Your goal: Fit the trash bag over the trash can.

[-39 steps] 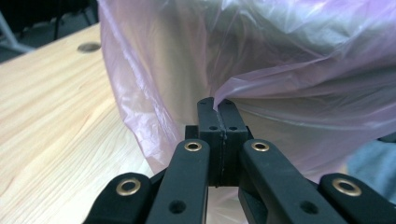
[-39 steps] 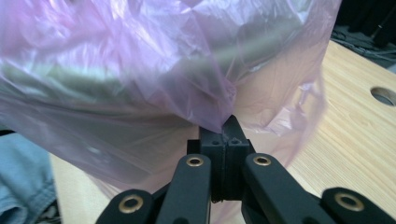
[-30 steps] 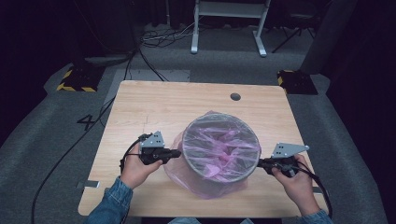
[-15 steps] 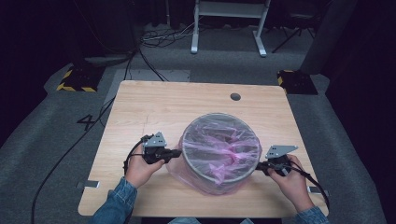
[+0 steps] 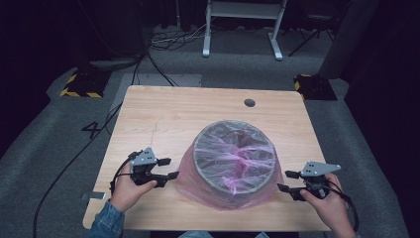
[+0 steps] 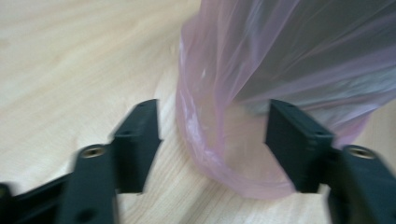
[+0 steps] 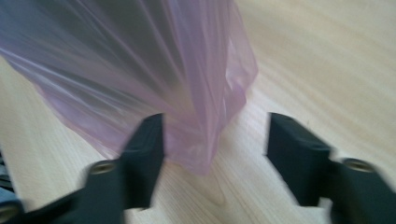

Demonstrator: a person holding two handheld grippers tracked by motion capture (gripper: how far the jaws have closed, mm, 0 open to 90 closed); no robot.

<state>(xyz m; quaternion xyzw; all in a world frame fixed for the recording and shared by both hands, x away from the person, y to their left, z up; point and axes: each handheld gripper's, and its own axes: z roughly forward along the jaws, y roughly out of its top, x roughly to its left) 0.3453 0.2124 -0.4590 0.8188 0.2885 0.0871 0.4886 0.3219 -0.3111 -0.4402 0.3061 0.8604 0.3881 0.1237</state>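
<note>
Bin [image 5: 233, 161] sits toward the near-centre of the table [image 5: 188, 109], upright, with a pink bag [image 5: 237, 156] lining it and folded down over the rim; the bag's skirt spreads onto the tabletop around the base.

Left gripper [image 5: 171, 168] is just beside the bag's left edge, low over the table, jaws spread and nothing clamped. They have just been opening. In the left gripper view the bag's lower fold [image 6: 219, 154] lies between the two jaws, pads not pressing on it.

Right gripper [image 5: 287, 181] is just off the bag's right edge, also released, jaws just opened too. In the right gripper view a hanging corner of the bag [image 7: 205, 140] sits in the gap, near one jaw; contact unclear due to blur.
</note>
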